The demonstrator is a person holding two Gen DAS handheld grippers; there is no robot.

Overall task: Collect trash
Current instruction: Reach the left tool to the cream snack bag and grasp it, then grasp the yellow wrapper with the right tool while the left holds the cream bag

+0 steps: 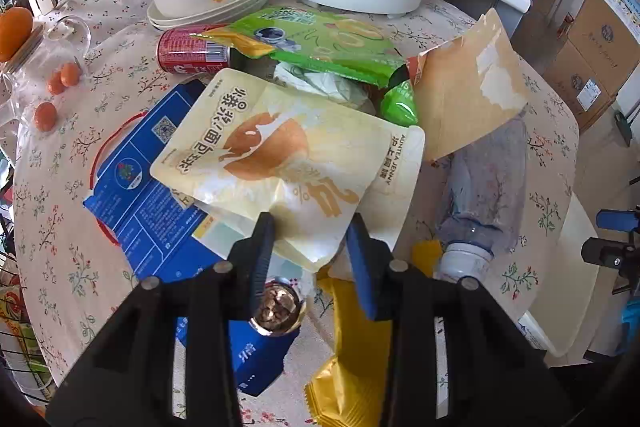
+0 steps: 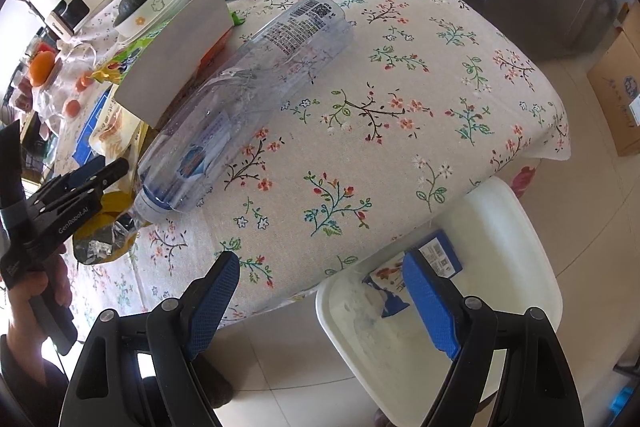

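Meanwhile, a pile of wrappers waits on the floral tablecloth (image 2: 360,107).
A cream bread wrapper (image 1: 280,163) tops the heap, its lower edge between the left gripper's (image 1: 310,227) narrowly parted jaws; whether they pinch it is unclear. Beside the heap lies a clear bottle (image 2: 240,99). The right gripper (image 2: 320,291) hangs wide open, empty, above a white bin (image 2: 532,267).

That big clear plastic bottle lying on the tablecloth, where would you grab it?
Probably across the bottle mid-body, from above: it lies on its side, round and wide, with bare cloth to its right. The open right hand-held gripper seems wide enough; the capped neck sits among wrappers.
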